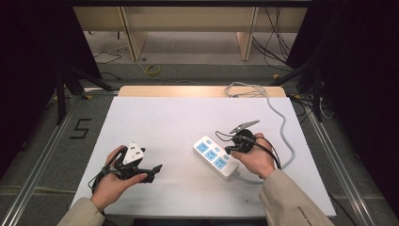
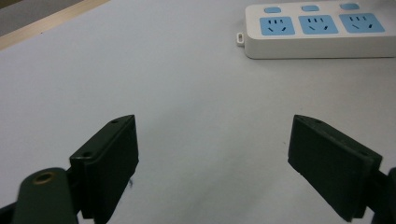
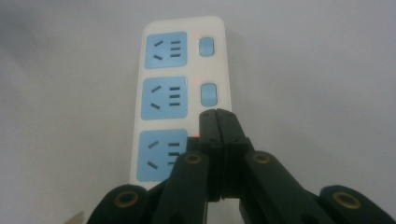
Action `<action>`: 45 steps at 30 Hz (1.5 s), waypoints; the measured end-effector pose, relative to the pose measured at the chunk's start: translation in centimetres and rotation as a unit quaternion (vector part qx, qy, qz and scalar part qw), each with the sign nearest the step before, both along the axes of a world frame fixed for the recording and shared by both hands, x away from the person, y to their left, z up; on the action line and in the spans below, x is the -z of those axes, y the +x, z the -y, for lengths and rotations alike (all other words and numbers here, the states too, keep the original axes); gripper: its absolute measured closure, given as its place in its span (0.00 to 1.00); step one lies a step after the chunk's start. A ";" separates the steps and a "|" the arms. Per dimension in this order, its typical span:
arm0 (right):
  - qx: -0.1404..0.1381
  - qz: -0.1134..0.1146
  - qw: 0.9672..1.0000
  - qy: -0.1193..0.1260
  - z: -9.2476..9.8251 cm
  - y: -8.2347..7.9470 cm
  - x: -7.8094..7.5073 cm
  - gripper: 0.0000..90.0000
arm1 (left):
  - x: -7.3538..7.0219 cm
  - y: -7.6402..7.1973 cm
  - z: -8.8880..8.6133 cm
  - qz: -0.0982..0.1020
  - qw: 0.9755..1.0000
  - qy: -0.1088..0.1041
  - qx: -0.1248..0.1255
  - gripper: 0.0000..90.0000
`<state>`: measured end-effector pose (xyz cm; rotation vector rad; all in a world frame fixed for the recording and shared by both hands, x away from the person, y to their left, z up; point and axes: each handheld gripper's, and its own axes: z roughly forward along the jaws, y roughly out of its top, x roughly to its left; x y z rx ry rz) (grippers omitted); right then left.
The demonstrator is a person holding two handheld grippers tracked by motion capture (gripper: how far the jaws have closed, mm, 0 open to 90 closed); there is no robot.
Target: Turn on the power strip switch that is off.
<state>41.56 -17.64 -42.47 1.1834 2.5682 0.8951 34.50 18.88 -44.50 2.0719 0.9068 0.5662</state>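
My right fingers [image 3: 218,122] are pressed together with nothing between them, their tips set over the nearest of the three switches on the white power strip [image 3: 135,107], which lies on the counter [image 1: 164,117] right of middle, angled, its grey cord [image 1: 282,127] looping off to the far right. Small red lights glow beside the switches, so I judge all three are on; the nearest button is hidden under my tips, and I cannot quite tell whether I am touching it or hovering just above. My left fingers [image 2: 212,163] stand wide apart and empty, resting low over bare counter at the near left, well apart from the strip. The risk I see: the strip is light and nothing pins it, so a push that lands off-centre could skid or twist it rather than click the switch. My closed tips are also broad enough to slip off the button's edge onto the housing, or nudge the middle switch [image 3: 208,94] just beyond.
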 end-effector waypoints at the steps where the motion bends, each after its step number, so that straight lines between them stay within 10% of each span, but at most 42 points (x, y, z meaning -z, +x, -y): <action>1: 0.000 0.001 1.000 -0.001 0.1 0.0 0.0 0.97 | 0.0 0.0 0.0 0.000 1.000 0.000 0.000 0.18; 45: 0.033 0.062 0.995 0.065 8.2 -4.8 0.3 0.61 | 0.1 -0.1 0.0 -0.007 1.000 -0.002 -0.002 0.18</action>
